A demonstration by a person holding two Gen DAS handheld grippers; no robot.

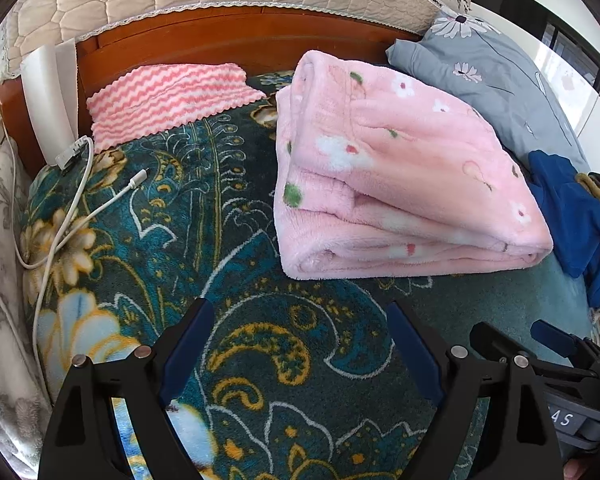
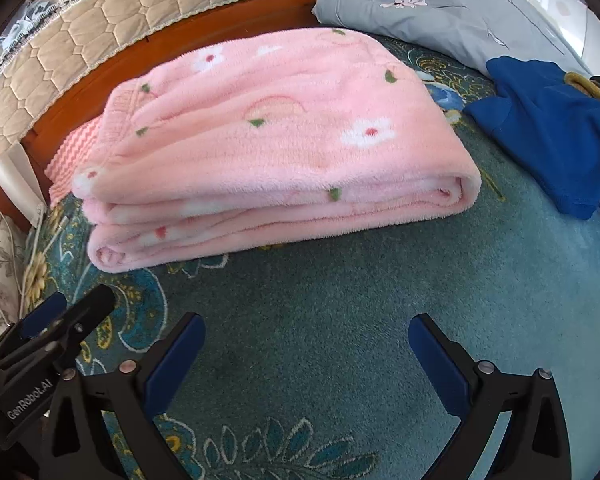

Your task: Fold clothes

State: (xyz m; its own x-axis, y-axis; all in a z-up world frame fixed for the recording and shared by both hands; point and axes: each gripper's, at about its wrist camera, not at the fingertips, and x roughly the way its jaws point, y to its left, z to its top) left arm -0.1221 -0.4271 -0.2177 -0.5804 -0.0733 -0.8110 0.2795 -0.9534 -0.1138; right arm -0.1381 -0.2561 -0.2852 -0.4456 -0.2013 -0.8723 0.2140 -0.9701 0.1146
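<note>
A pink fleece garment with white flowers (image 1: 400,168) (image 2: 276,128) lies folded in a thick stack on the teal patterned bedspread (image 1: 260,360) (image 2: 320,320). My left gripper (image 1: 300,320) hovers open in front of the stack's near left corner, nothing between its blue-padded fingers. My right gripper (image 2: 306,332) is open too, held over bare bedspread a short way in front of the stack's long folded edge. Each gripper shows at the edge of the other's view. A crumpled blue garment (image 1: 572,216) (image 2: 548,128) lies to the right of the stack.
A pink-and-white zigzag cloth (image 1: 168,100) lies by the wooden headboard (image 1: 220,40). A grey flowered pillow (image 1: 492,80) (image 2: 440,0) sits behind the stack. White charging cables (image 1: 72,216) and a white device (image 1: 52,100) occupy the left edge of the bed.
</note>
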